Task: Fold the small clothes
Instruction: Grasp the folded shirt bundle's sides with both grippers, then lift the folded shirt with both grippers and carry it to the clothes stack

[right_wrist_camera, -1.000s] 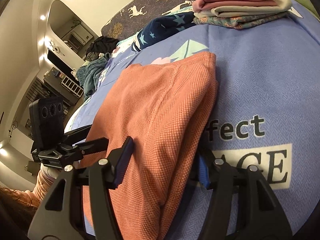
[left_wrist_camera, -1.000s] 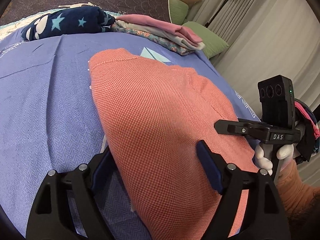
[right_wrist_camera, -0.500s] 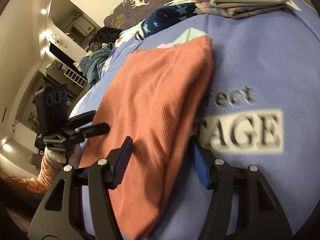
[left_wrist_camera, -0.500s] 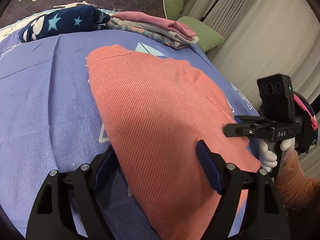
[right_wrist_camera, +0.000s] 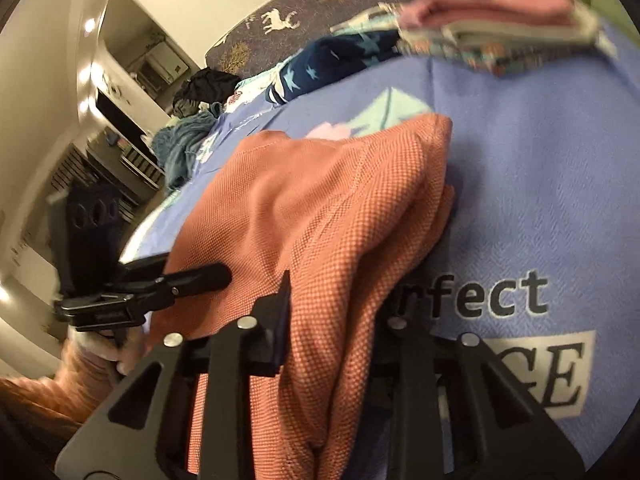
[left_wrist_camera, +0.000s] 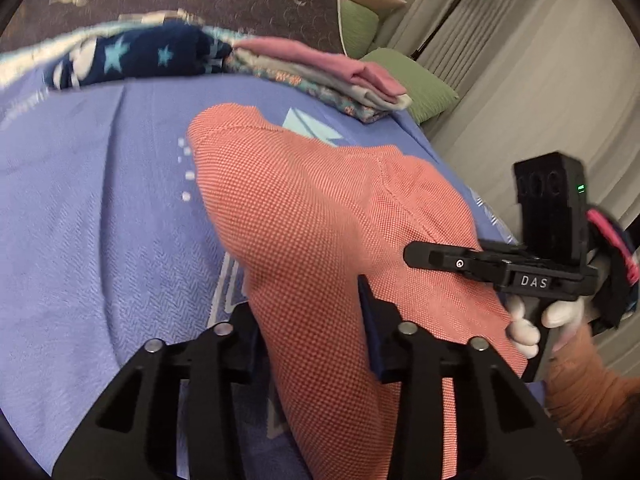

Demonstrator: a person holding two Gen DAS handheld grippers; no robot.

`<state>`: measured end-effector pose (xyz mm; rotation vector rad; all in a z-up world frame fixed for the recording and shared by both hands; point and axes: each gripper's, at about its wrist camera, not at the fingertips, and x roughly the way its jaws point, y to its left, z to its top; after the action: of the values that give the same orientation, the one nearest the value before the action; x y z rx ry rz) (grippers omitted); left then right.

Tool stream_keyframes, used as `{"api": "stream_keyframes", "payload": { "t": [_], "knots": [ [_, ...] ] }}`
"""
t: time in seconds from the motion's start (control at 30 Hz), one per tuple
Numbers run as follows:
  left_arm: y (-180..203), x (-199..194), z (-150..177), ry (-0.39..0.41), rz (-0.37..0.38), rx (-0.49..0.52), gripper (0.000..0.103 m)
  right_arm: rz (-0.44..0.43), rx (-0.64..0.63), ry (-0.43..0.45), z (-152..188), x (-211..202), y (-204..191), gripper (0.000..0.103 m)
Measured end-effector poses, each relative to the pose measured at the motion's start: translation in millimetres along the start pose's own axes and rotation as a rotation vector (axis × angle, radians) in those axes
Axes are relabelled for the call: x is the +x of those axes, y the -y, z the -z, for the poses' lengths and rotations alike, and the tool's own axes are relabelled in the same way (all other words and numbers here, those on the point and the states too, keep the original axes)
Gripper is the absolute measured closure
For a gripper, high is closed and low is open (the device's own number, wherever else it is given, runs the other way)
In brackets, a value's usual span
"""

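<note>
Both jaws are closing on the near edge of the orange garment [left_wrist_camera: 320,240], left hand-held gripper [left_wrist_camera: 310,332] and right hand-held gripper [right_wrist_camera: 332,328] gripping it, so the person should pinch every layer evenly before lifting it off the bed [left_wrist_camera: 100,200].

Folded orange waffle-knit garment [left_wrist_camera: 328,240] on bed

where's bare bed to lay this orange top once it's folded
Bare blue bedspread lies left of the orange garment, short of the star-print bundle. The printed stretch on its right is bare too. The folded stack crowds the head end.

A folded garment [left_wrist_camera: 320,224] lies on the bedspread [left_wrist_camera: 100,208], a clothes stack [left_wrist_camera: 320,76] behind it.
</note>
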<state>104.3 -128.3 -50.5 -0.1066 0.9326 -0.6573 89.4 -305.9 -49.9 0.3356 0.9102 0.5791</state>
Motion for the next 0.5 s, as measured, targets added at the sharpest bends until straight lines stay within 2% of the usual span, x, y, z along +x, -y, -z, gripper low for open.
{"api": "stream_keyframes", "payload": {
  "t": [0.13, 0.5],
  "knots": [
    [19.0, -19.5, -1.2, 0.052, -0.039, 0.050, 0.068, 0.056, -0.075, 0.072, 0.2, -17.1, -24.3, 0.078],
    [72.8, -77.4, -4.7, 0.208, -0.037, 0.162, 0.070, 0.198, -0.262, 0.309, 13.0, -92.1, -84.7, 0.079]
  ]
}}
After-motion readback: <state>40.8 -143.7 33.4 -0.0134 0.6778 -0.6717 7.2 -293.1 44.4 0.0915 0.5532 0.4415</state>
